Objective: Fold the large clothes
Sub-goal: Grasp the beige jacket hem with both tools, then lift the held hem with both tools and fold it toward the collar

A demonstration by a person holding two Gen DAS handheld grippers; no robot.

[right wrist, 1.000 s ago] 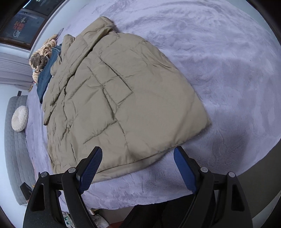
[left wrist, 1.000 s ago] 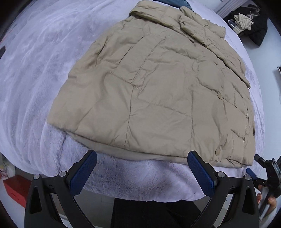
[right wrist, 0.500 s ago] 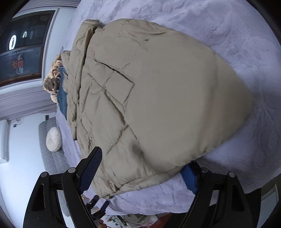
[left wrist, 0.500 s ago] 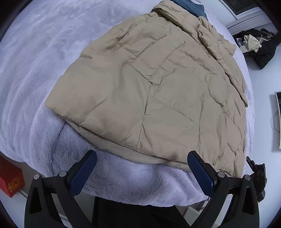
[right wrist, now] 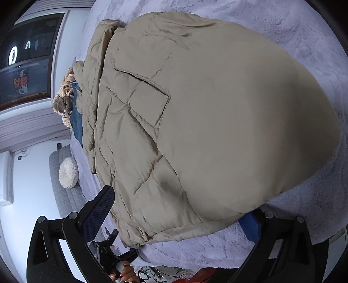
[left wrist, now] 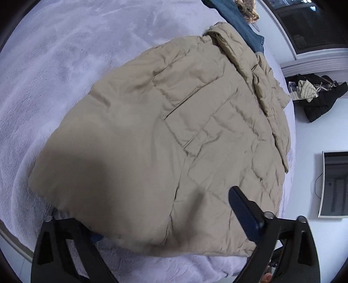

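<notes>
The left gripper (left wrist: 167,219) straddles the near hem of the beige quilted jacket (left wrist: 174,139): one blue pad lies on top, the other is tucked beneath. Its jaws have just been narrowing, and I cannot tell whether they pinch the fabric yet. The right gripper (right wrist: 178,215) has just been widening and stands spread, one finger under the hem corner, not clamping. The jacket lies flat on a lilac plush blanket (left wrist: 65,54), jeans (left wrist: 237,19) beyond its collar.
</notes>
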